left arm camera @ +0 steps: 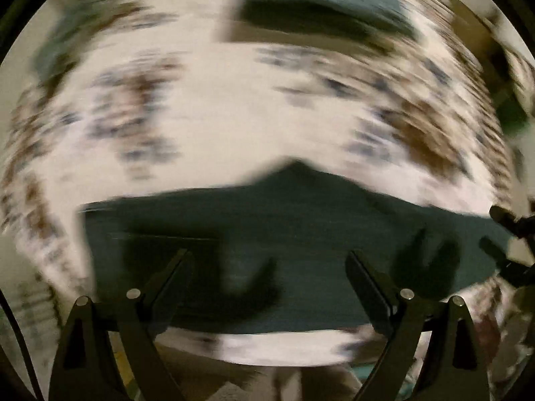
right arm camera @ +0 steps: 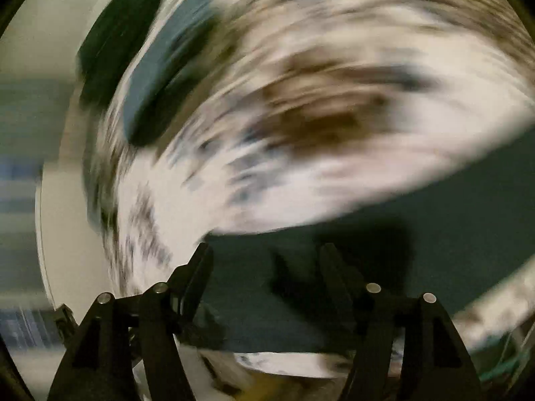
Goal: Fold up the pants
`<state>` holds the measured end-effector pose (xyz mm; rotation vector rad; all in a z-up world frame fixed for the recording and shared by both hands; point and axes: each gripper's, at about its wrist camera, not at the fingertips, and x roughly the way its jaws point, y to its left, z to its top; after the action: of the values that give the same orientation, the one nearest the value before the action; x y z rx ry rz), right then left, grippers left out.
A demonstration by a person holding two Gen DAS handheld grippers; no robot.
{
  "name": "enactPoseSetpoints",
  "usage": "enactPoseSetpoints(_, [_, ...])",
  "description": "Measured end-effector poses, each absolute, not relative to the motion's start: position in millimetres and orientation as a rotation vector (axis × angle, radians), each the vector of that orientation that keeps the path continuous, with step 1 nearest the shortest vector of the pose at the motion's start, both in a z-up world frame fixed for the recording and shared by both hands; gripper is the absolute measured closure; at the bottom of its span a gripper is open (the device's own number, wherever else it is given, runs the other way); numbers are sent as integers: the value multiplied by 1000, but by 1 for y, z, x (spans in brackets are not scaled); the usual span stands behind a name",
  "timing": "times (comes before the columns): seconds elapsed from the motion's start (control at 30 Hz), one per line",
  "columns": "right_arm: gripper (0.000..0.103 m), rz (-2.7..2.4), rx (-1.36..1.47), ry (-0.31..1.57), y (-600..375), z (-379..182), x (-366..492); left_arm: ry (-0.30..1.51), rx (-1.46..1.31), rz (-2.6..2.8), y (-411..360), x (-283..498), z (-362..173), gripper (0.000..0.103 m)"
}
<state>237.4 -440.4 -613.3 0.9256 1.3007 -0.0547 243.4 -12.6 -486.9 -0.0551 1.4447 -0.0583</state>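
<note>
Both views are blurred by motion. Dark green pants [left arm camera: 267, 234] lie flat on a white patterned cloth [left arm camera: 234, 127] near the table's front edge. My left gripper [left arm camera: 267, 257] hovers over them with its jaws wide apart and nothing between them. In the right wrist view the pants [right arm camera: 434, 240] run from the middle to the right. My right gripper [right arm camera: 267, 250] is over their end, jaws wide apart and empty. The right gripper also shows at the right edge of the left wrist view [left arm camera: 511, 234].
A second dark green folded cloth [left arm camera: 321, 10] lies at the far side of the table; it also shows in the right wrist view [right arm camera: 160, 67]. The table's near edge [left arm camera: 267, 357] is just below the pants.
</note>
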Motion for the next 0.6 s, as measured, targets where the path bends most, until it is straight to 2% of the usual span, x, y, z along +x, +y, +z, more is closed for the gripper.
enactPoseSetpoints(0.3, [34,-581,1249,954,-747,-651,85,1599,117,-328,-259,256,-537,11])
enactPoseSetpoints(0.43, [33,-553,1379,913,-821,-697,65,1636,211,-350,-327,256,-569,11])
enactPoseSetpoints(0.6, [33,-436,1520,949,-848,-761,71,1671,243,-326,-357,260,-589,11])
